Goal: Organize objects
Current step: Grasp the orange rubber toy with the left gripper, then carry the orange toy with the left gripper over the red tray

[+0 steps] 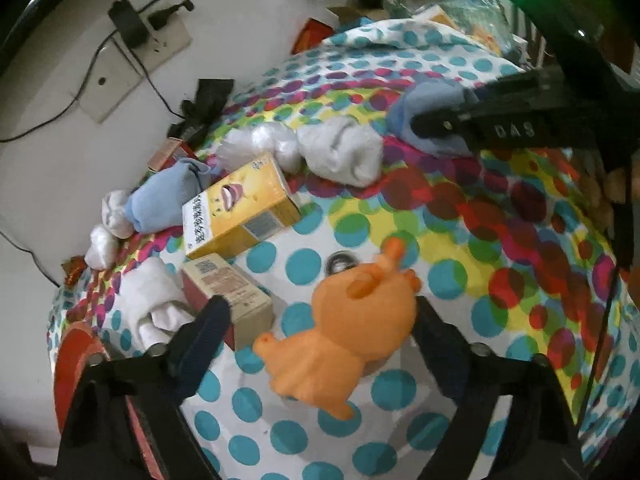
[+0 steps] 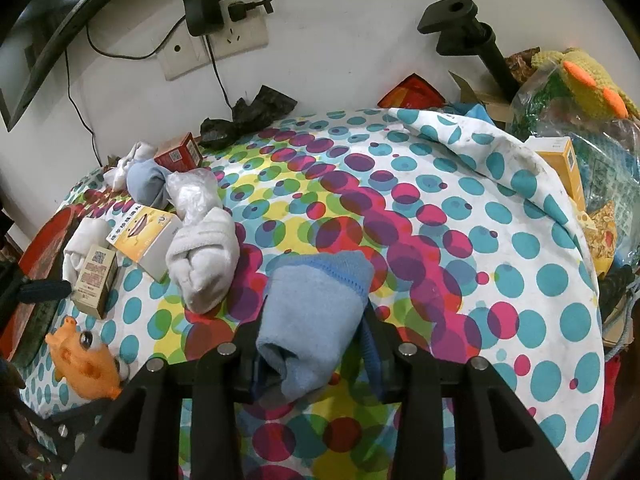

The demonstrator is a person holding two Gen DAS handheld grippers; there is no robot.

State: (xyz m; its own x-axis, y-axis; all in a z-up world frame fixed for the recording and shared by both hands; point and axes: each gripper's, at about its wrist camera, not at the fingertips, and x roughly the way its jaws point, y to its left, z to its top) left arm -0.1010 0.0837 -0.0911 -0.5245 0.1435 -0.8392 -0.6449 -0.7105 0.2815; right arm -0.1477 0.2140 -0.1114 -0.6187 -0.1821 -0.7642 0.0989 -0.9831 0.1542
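The orange toy animal [image 1: 340, 332] lies on the spotted cloth [image 1: 460, 240] that covers the bench, in the gap between the two fingers of the left hand-held gripper [image 1: 320, 316]; the right-hand finger [image 1: 436, 336] looks to be against the toy's side, while the left-hand finger [image 1: 208, 320] stands apart from it, so this gripper is released rather than clenched on the toy. In the right wrist view the same toy [image 2: 86, 360] shows at the lower left edge of the cloth [image 2: 440, 240]. The right hand-held gripper [image 2: 310, 332] is clenched on a rolled light blue sock [image 2: 312, 312], its fingers pressing the roll from both sides just above the cloth. Just beside that sock, to its left, lies a rolled white sock [image 2: 204, 260], and past it a yellow box [image 2: 144, 236] lies flat with a small tan box [image 2: 96, 280] in front of it. Behind these sit a crumpled clear plastic bag [image 2: 192, 192], another light blue sock [image 2: 146, 184] and a small red box [image 2: 178, 152], near the back edge of the bench. A black bag [image 2: 248, 116] rests against the white wall [image 2: 340, 40], where a charger [image 2: 202, 8] is plugged into a socket. At the far right, a knitted yellow toy [image 2: 584, 80] tops a heap of bags and boxes.
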